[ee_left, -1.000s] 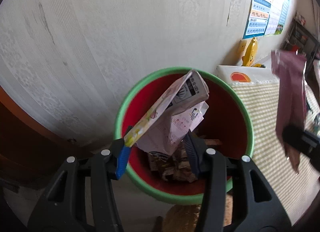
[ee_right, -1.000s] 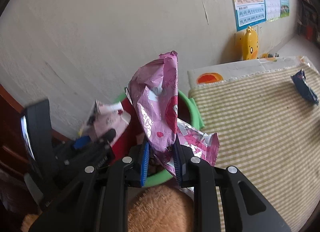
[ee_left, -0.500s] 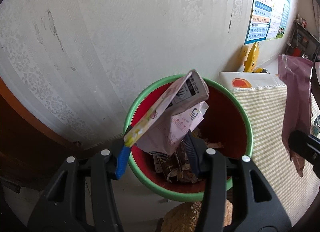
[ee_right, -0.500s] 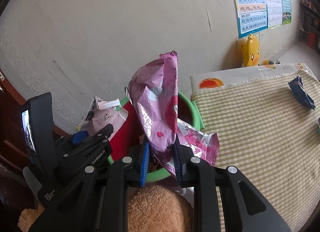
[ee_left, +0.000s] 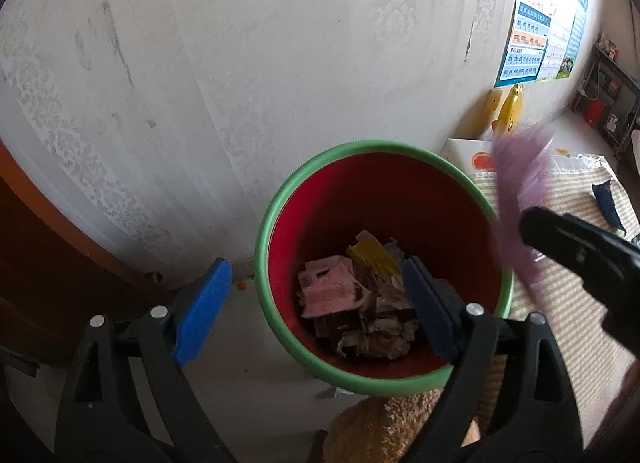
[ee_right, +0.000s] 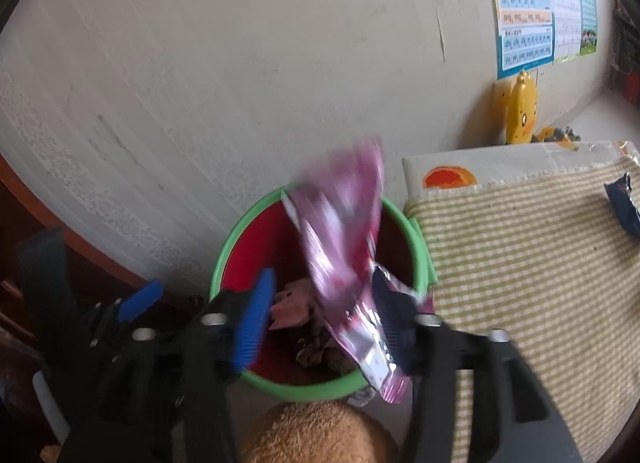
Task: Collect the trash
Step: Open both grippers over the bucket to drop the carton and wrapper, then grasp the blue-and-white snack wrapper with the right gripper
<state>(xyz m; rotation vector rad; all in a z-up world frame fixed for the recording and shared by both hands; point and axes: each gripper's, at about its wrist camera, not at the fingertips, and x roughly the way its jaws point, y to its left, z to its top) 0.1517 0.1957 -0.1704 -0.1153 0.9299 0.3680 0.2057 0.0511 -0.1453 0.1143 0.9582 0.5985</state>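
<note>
Two grippers are held over a bin [ee_left: 280, 223] with a green rim and red inside, set against a pale patterned wall [ee_left: 240, 63]; the left gripper [ee_left: 316, 301] is seen with its jaws opening and already wide, one blue pad [ee_left: 202, 311] outside the rim and the other over the inside, and nothing is held between them; at the bottom of the bin a heap of trash [ee_left: 360, 303] is seen, with a pink-and-white packet [ee_left: 328, 289] lying on top beside a yellow scrap [ee_left: 374, 255]; the right gripper [ee_right: 320, 313] is seen with its jaws opening too, and a pink wrapper [ee_right: 340, 247], blurred, is seen between them over the bin; its lower end lies against the right pad [ee_right: 390, 319], while the left pad [ee_right: 254, 323] stands clear of it, so it is not clamped; whether it is resting on that pad or dropping cannot be told; in the left wrist view the same wrapper [ee_left: 520, 191] appears as a purple blur above the bin's right rim, next to the black finger of the right gripper [ee_left: 580, 255]; right of the bin a striped green-and-cream cloth [ee_right: 520, 263] is spread, and on it, well apart from the bin, a dark blue wrapper [ee_right: 626, 203] is left lying; a yellow duck-shaped thing [ee_right: 522, 107] stands by the wall under a poster [ee_right: 532, 3]; something tan and furry [ee_right: 316, 435] is seen just below the bin.
</note>
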